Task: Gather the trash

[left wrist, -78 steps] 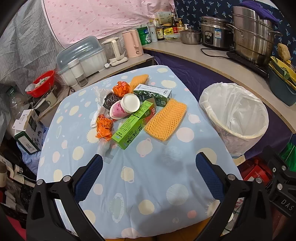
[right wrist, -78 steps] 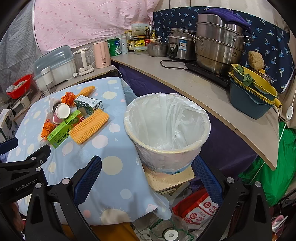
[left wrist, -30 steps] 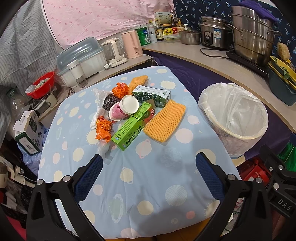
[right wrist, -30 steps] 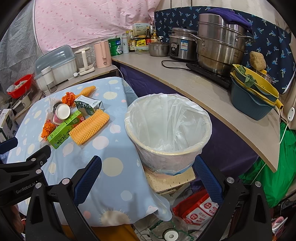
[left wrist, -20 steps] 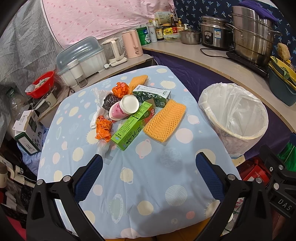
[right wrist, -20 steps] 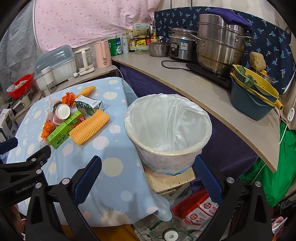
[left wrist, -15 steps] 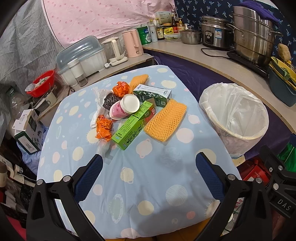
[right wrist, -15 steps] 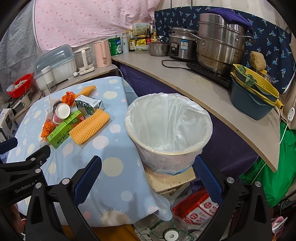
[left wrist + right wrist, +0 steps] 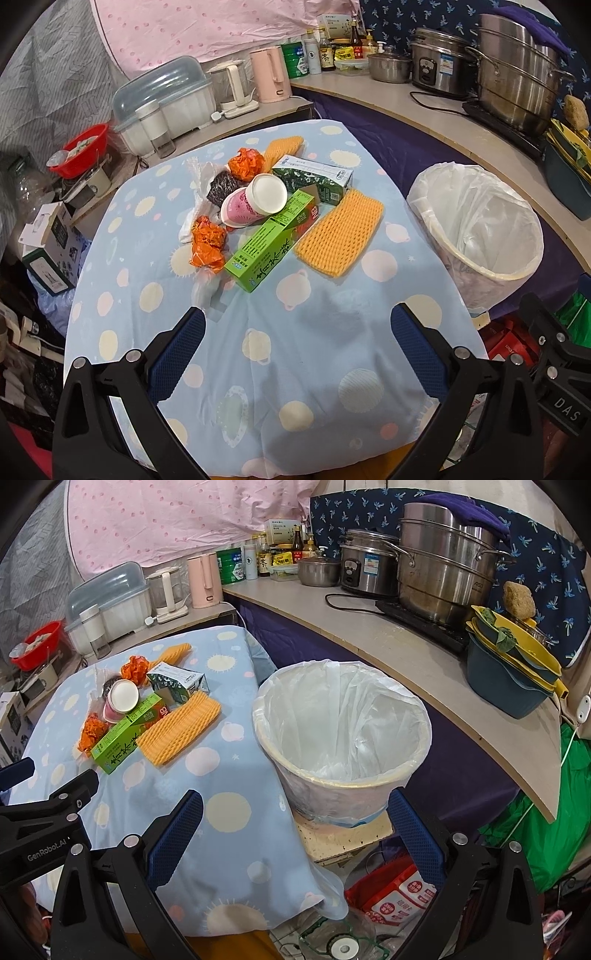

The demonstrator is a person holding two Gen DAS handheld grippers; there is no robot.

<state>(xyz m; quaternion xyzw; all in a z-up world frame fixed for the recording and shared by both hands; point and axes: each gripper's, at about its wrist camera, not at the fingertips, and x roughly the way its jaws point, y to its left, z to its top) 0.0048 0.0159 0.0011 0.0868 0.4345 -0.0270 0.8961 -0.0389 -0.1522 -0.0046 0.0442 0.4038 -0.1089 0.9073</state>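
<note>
Both grippers hung wide open and empty, the left gripper (image 9: 297,347) nearer the trash pile (image 9: 273,210) mid-table, its green box (image 9: 271,245) lying ahead, angled away rightward, while the right gripper (image 9: 295,829) faced the lined bin (image 9: 343,734).

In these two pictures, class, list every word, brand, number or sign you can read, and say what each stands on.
"GenRobot.AI": on the left gripper body, seen in the right wrist view.
"DAS": on the right gripper body, in the left wrist view; the rest is cut off.
"NB": on the red end of the green box.
Green box's large characters, milk carton, counter bottles and tins, rice cooker sticker, red packet: print too small or blurred.
</note>
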